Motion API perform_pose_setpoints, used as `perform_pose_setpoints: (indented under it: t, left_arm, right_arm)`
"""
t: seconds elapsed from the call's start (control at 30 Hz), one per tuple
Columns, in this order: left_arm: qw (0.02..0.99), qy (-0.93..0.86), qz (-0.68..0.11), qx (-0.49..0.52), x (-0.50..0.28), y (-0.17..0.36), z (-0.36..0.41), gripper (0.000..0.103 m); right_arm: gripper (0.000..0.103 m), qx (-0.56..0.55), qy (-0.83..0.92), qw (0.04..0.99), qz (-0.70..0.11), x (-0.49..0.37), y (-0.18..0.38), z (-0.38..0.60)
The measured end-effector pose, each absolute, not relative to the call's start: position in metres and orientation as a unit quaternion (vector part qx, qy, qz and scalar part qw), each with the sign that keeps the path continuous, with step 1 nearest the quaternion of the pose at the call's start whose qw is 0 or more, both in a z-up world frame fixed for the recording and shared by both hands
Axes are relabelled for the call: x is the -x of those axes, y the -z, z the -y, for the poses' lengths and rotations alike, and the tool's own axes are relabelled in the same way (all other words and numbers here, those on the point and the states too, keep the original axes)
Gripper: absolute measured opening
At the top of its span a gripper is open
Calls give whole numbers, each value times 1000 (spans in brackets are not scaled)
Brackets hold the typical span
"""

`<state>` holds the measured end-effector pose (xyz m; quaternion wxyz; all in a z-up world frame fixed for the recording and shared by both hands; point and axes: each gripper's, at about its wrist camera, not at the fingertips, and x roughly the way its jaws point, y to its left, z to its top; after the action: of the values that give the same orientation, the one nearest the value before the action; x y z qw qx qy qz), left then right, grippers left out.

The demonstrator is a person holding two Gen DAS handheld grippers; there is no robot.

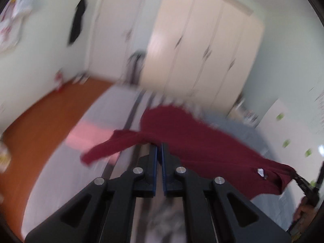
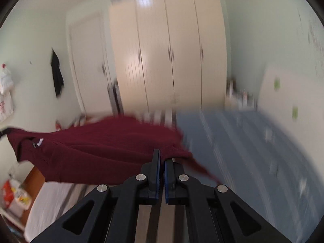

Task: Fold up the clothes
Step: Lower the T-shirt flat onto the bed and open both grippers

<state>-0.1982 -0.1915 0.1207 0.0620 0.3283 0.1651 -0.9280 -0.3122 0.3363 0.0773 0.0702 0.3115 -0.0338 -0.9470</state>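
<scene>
The dark red knitted garment [image 1: 194, 141] hangs in the air, stretched between the two grippers above a bed, and both views are blurred. In the left wrist view, the left gripper [image 1: 159, 147] has its black fingers [image 1: 152, 162] with blue pads drawn almost together, leaving only a narrow slit, and an edge of the garment is pinched at the tips. From that point one part of the cloth trails to the left as a loose flap, and the main body extends to the right toward the right gripper [image 1: 301, 179], seen at the frame edge with a hand [image 1: 303, 208] below it. A small white label [image 1: 260, 171] shows on the cloth near that end. In the right wrist view, the right gripper [image 2: 162, 160] likewise shows its fingers [image 2: 156, 168] nearly closed, with the garment [image 2: 101, 147] clamped at the tips and a thin strip of cloth trailing to the lower right. The cloth spans left toward the frame edge, where it ends at a dark object too blurred to identify. Below lie a bed with a white sheet [image 1: 66, 170] and a blue striped cover [image 2: 243, 141]. Behind stands a cream wardrobe with several doors [image 2: 168, 50].
</scene>
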Motion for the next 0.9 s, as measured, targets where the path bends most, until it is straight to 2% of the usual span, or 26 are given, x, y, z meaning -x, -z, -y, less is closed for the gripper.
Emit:
perform_pose_setpoints:
  t: [0.17,0.33,0.5,0.83,0.9]
  left_arm:
    - [135,862,-178,-455,137,47,192,2]
    - [158,813,-168,-534,94,151,186,3]
    - [171,797,-178,-551,67,182,183,3]
    - [165,782,-167,-577,51,208,174,3]
    - [169,783,-168,-575,49,201,180,3]
  right_arm:
    - [3,-470,880,51,42,251,91,-323]
    - [3,-565,824,30,31,217,203,-319]
    - [3,-599,800,16,32,191,256,-320]
    - [3,-631,775,42,-9,164,281,-328]
    - [9,-641,766,44,-21,168,283,-328]
